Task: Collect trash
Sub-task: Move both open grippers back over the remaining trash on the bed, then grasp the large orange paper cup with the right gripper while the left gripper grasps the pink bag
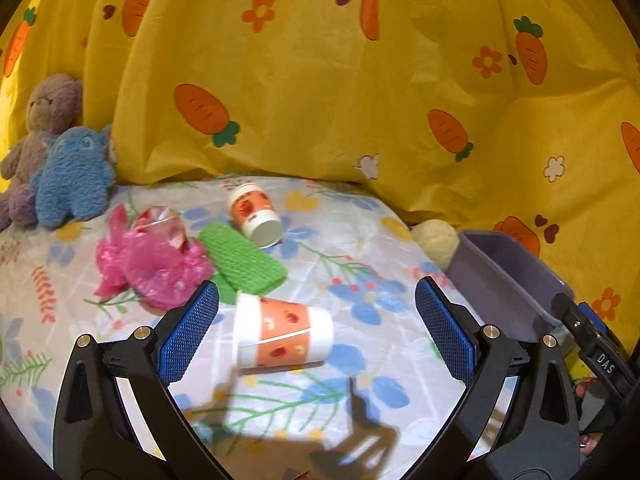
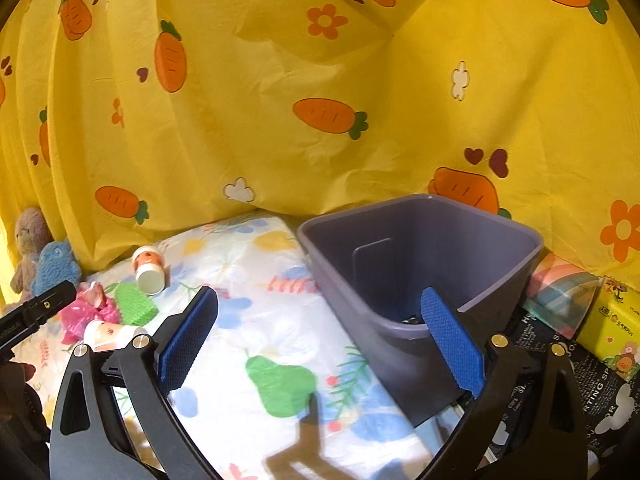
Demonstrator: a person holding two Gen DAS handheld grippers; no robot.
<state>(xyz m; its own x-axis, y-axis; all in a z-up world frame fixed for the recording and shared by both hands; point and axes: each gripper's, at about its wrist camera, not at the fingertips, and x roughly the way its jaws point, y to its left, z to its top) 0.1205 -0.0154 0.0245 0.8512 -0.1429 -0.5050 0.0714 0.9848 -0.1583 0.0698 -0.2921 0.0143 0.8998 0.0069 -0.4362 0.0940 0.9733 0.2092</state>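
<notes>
Left gripper [image 1: 316, 322]: jaws spread wide, nothing held; a paper cup [image 1: 282, 334] lies on its side between the blue pads [image 1: 188, 336], nearer the left one, touching neither. Cup is white with an orange band and red and cream marks; any print on it is too blurred to read.

Ahead of that gripper: a green ribbed pad [image 1: 244, 258] just beyond the cup; a second paper cup [image 1: 254, 214] farther on, also on its side, open mouth toward the camera. Ahead and left: a crumpled pink plastic bag [image 1: 152, 264] with a clear wrapper on top. Far left: a blue plush toy [image 1: 70, 178] leaning on a purple plush bear [image 1: 46, 116]. All rest on a flowered bedsheet [image 1: 360, 240] against a yellow carrot-print cloth [image 1: 320, 80]. Right of the gripper: a cream ball-like item [image 1: 436, 238], partly hidden by a grey bin [image 1: 508, 280].

Right gripper [image 2: 318, 330]: jaws wide apart, empty. Its right pad stands in front of the bin's near rim. Something small and dark lies at the bin's bottom, unclear. Lettering "DAS" shows on this gripper's body in the left wrist view.

Right of the bin: a yellow box [image 2: 612, 328] with small characters, unreadable, and a dark printed sheet [image 2: 600, 392] bearing partial letters "RTING SP".
</notes>
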